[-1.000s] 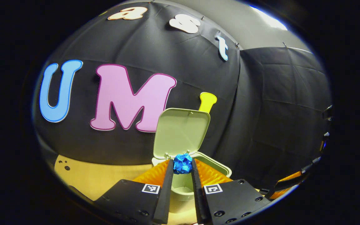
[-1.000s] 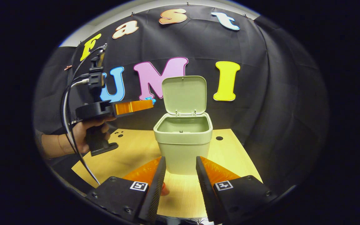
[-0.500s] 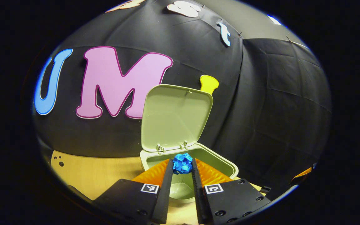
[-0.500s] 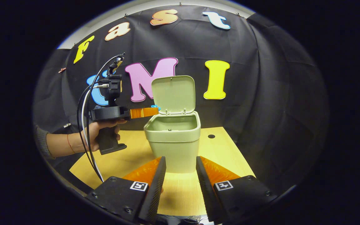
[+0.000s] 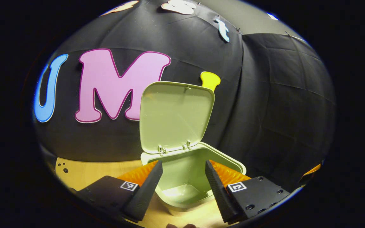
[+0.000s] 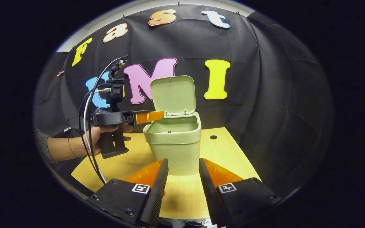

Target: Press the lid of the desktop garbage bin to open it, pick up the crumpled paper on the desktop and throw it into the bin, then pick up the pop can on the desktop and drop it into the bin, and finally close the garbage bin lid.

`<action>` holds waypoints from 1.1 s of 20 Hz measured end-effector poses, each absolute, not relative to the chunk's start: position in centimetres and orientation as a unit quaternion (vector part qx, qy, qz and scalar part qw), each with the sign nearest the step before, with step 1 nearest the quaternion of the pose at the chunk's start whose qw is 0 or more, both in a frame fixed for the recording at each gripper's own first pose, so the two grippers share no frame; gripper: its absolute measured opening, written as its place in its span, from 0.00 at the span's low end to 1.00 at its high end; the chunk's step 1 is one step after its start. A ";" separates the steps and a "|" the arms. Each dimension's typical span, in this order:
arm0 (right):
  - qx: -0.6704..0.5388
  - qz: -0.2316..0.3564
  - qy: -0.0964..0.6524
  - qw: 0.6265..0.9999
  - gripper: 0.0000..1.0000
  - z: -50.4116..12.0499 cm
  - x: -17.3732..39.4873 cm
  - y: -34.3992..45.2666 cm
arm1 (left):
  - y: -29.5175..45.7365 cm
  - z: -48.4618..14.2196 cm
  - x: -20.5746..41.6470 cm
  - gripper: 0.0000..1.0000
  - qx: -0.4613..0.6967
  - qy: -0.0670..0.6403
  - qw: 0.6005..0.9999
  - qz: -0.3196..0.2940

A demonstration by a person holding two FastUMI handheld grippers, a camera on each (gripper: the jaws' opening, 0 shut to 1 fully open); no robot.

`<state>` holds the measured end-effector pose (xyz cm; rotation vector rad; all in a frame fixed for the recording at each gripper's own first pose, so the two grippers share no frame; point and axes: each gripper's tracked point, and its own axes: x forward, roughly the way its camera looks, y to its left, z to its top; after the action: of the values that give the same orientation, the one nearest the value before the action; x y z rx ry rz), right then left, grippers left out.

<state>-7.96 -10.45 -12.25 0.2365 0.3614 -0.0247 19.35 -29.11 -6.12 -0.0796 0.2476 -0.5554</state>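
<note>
Bin (image 6: 175, 139) stands center frame on the desk (image 6: 227, 158), lid (image 5: 176, 115) up: opening step done. Left gripper (image 5: 182, 172) over the bin mouth, jaws spread wide, holding nothing. Paper likely dropped in; bin floor partly hidden, no paper made out. Right gripper (image 6: 182, 172) low center, jaws parted, empty. Pop can's place cannot be told. Can and lid closing remain.

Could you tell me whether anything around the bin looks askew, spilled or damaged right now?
Nothing stands out. The bin stands upright on the table, its lid hinged open, with the left tongs open over it.
</note>
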 end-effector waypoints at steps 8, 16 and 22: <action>0.132 0.025 0.191 0.972 0.84 -13.1 -7.3 -7.7 | -24.6 -5.2 16.7 0.95 -0.086 0.119 0.962 -0.231; 0.103 0.089 0.223 0.965 0.93 -15.5 -6.6 -2.4 | -15.5 -3.8 11.5 0.94 -0.061 0.089 0.981 -0.160; 0.081 0.130 0.259 0.954 0.93 -18.4 -5.8 1.9 | -10.1 -5.7 5.2 0.95 -0.088 0.112 0.982 -0.121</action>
<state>-5.77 1.87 -18.42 0.1644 0.5270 0.2632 5.16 -10.14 -5.71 -0.1776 0.2247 -0.2429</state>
